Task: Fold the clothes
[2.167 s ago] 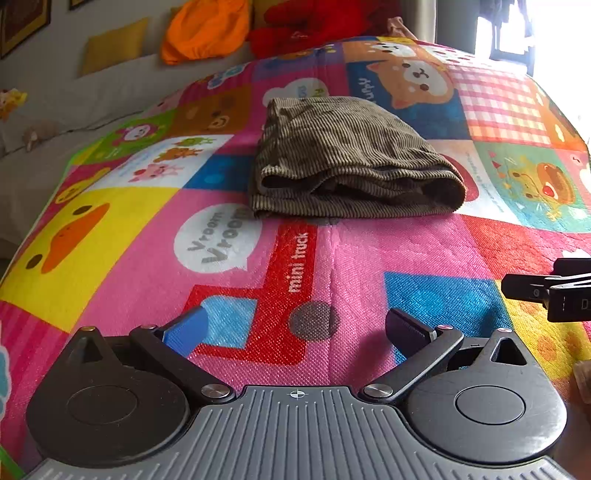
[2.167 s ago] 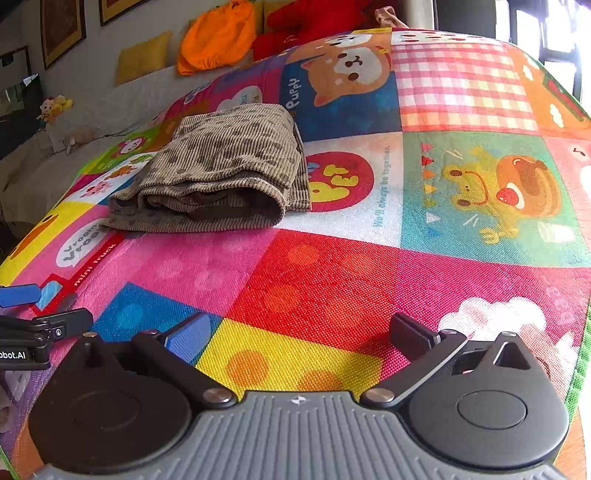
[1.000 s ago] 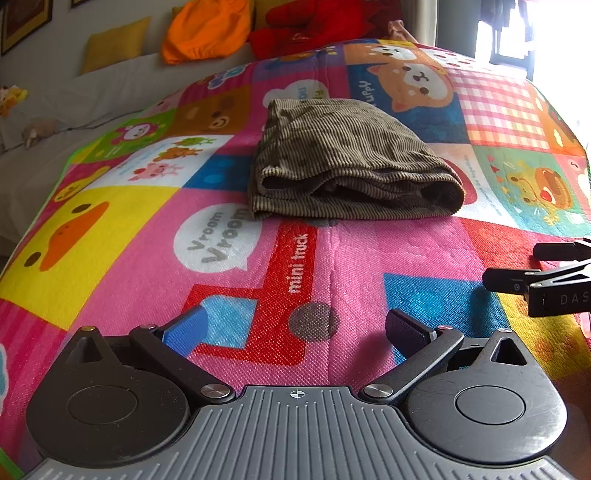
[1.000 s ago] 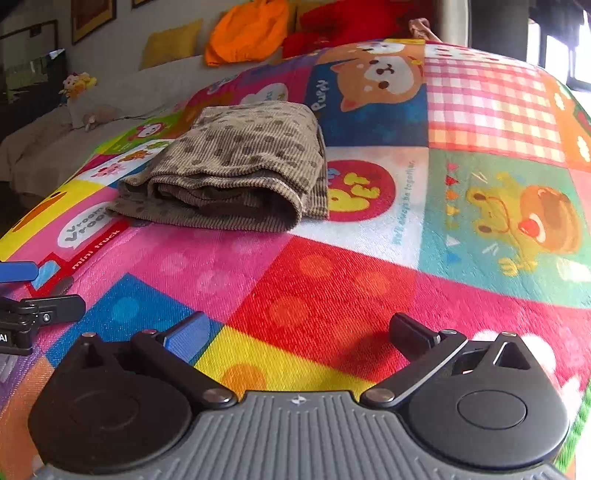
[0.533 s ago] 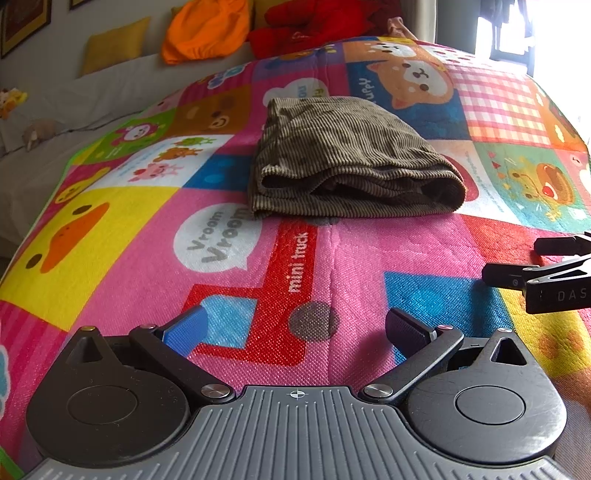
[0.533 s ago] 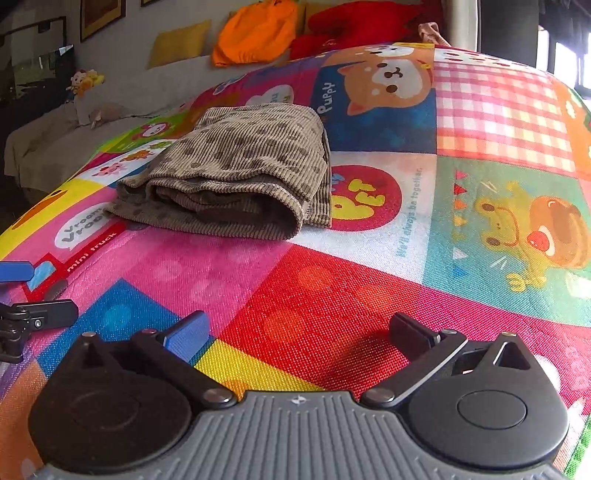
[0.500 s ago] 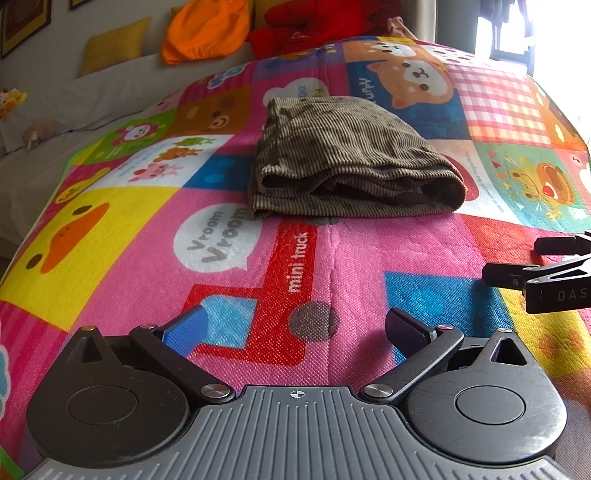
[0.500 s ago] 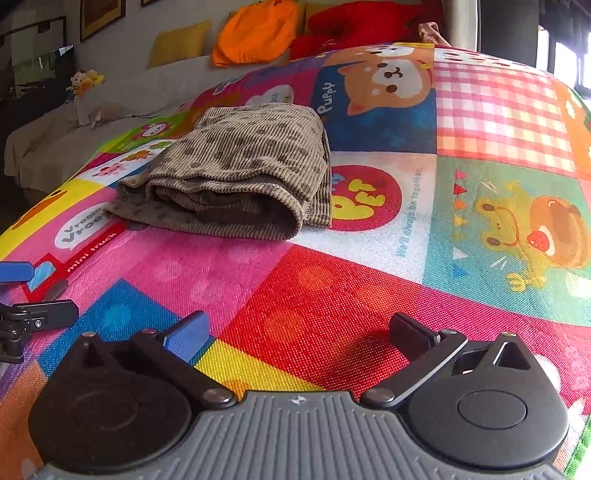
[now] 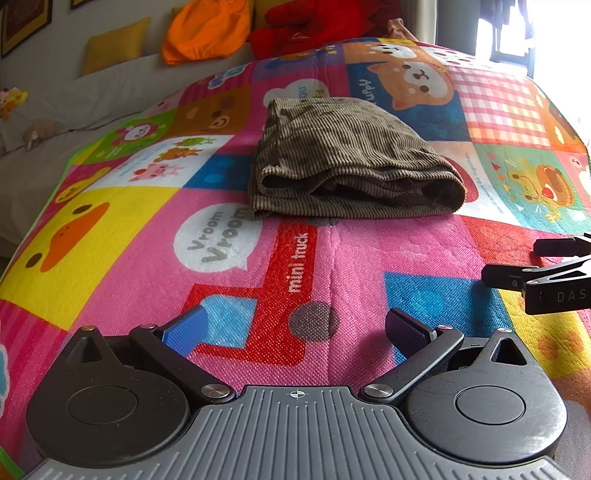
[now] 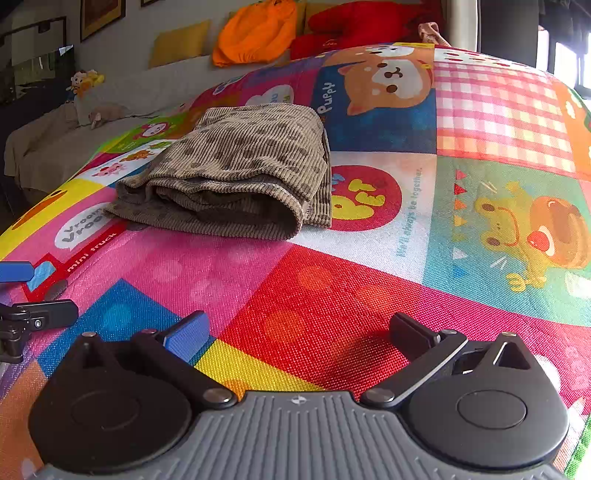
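Left wrist, folded garment [image 9: 351,162] beyond fingers [image 9: 186,326]

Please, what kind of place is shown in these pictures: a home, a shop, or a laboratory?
Most likely a home living room or play area. A children's play mat with cartoon animals covers the surface, a sofa with an orange cushion stands behind it, and a folded corduroy garment lies on the mat.
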A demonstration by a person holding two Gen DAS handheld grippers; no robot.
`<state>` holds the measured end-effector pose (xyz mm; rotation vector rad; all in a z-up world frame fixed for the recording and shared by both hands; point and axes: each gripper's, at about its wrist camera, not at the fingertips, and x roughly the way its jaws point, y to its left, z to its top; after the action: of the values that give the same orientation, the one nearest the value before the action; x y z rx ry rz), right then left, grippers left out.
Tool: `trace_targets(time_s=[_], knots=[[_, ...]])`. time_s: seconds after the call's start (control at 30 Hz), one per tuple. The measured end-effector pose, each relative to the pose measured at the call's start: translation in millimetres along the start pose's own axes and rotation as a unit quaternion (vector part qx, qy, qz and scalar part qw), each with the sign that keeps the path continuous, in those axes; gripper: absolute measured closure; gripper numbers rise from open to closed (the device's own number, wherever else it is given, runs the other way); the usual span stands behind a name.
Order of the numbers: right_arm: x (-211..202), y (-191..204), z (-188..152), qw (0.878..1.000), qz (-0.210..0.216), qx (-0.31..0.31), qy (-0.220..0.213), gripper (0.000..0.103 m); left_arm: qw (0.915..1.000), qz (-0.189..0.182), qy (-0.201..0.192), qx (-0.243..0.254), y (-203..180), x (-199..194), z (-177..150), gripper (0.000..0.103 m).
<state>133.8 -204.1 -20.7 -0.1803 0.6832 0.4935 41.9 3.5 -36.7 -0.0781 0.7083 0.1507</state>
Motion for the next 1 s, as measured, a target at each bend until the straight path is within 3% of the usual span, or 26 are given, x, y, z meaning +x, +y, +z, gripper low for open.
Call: trace_targets(time_s=[1.0], knots=[[-0.5,-0.5,-0.1,1.0,0.0,0.0,0.0,0.0,0.9999,-0.009,0.009,-0.009,3.4,0.0,3.1,0.0]])
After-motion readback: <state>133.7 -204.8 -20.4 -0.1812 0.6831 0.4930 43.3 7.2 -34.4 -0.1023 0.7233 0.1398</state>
